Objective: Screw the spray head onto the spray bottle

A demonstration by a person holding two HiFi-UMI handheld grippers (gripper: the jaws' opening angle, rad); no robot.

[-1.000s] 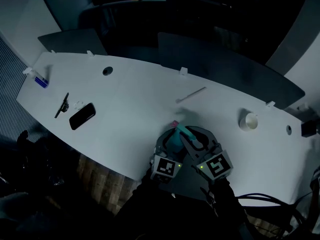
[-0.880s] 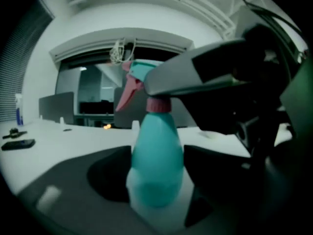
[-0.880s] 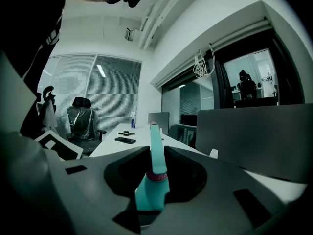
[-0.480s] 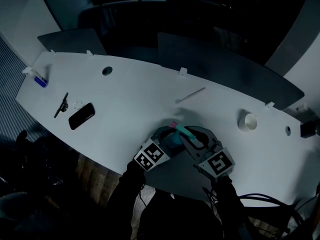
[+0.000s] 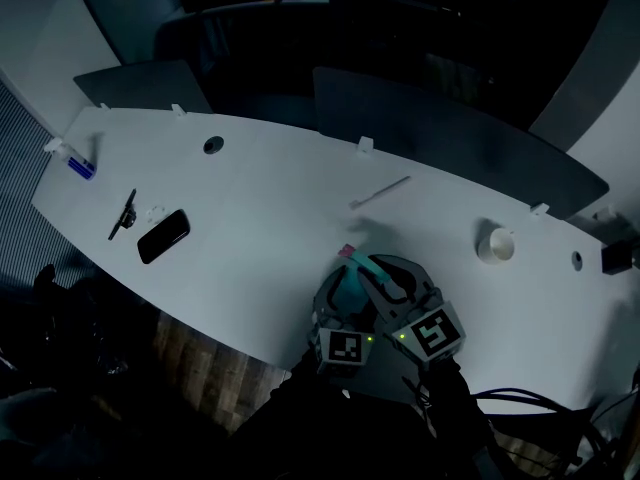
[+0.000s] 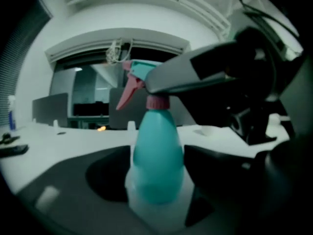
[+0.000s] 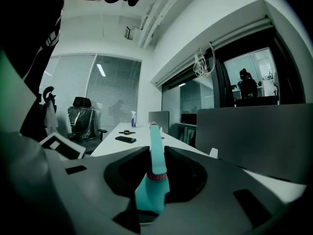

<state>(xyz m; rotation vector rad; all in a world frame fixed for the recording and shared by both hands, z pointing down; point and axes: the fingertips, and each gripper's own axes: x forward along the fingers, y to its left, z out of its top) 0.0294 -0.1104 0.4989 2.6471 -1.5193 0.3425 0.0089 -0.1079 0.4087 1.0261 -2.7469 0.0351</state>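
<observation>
At lower centre, head view: left gripper (image 5: 336, 300) clamps upright teal plastic spray bottle (image 6: 156, 160); right gripper (image 5: 384, 284) pinches its teal, pink-triggered spray head (image 7: 156, 151).

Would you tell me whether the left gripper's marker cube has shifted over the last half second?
Yes: the left gripper's marker cube swung right, away from the flat black phone.

Left gripper (image 6: 156, 182) has its jaws closed on the lower body of the teal spray bottle (image 6: 157, 151), which stands upright. Right gripper (image 6: 168, 80) reaches in from the right and grips the spray head (image 6: 141, 70) above the pink collar (image 6: 157, 102). The pink trigger (image 6: 127, 91) points left.
</observation>
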